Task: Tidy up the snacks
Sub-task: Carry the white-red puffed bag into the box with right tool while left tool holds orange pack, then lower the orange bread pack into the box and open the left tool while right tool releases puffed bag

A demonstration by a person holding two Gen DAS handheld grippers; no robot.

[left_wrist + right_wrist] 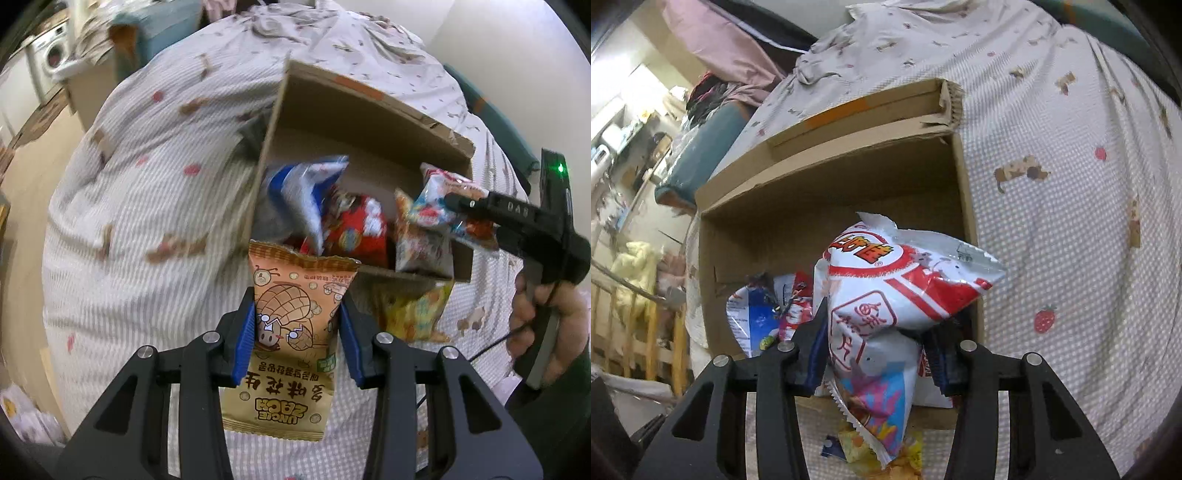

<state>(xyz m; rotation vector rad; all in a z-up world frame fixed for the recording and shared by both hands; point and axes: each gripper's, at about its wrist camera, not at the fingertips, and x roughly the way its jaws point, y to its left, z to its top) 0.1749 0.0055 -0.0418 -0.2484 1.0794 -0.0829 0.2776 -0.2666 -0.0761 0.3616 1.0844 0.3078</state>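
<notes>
My left gripper (297, 328) is shut on an orange peanut snack packet (291, 332), held just in front of an open cardboard box (266, 147) that stands on the bed. The box holds several snack bags, among them a blue-white one (306, 192) and a red one (354, 229). My right gripper (875, 332) is shut on a white and red snack bag (905, 284) and holds it over the box's (827, 173) near right corner. In the left wrist view the right gripper (476, 218) reaches in from the right with that bag (443, 199).
A yellow snack bag (413, 317) lies on the bedspread (147, 184) just outside the box's near wall, also in the right wrist view (860, 450). The bedspread (1052, 221) spreads round the box. A washing machine (51, 59) stands far left.
</notes>
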